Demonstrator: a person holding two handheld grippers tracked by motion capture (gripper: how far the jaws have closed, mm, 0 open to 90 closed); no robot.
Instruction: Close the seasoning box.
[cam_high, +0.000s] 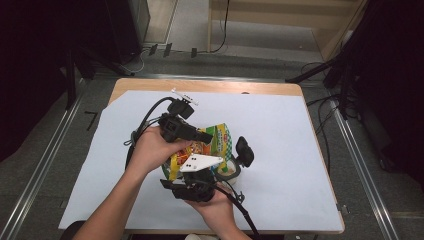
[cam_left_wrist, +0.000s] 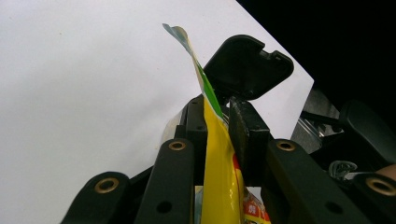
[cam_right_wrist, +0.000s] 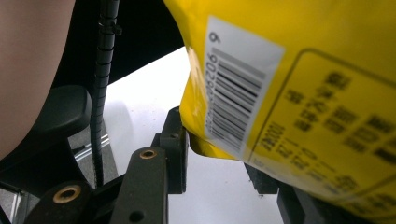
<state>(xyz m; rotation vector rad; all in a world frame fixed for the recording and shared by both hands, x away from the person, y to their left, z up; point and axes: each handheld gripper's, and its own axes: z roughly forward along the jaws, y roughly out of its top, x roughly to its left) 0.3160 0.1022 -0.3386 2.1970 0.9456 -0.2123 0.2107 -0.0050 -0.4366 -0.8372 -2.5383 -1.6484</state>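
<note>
On the white sheet (cam_high: 280, 150) we pinch the yellow snack bag (cam_high: 220, 140) with left gripper (cam_left_wrist: 219, 116) and right gripper (cam_right_wrist: 219, 154); next, probably, we pull carefully apart.

Both grippers matt black, brass-ringed pivot holes along the arms; right gripper (cam_high: 227, 167) tops a white triangular plate; ribbed black cable (cam_right_wrist: 100, 93) trailing.
</note>
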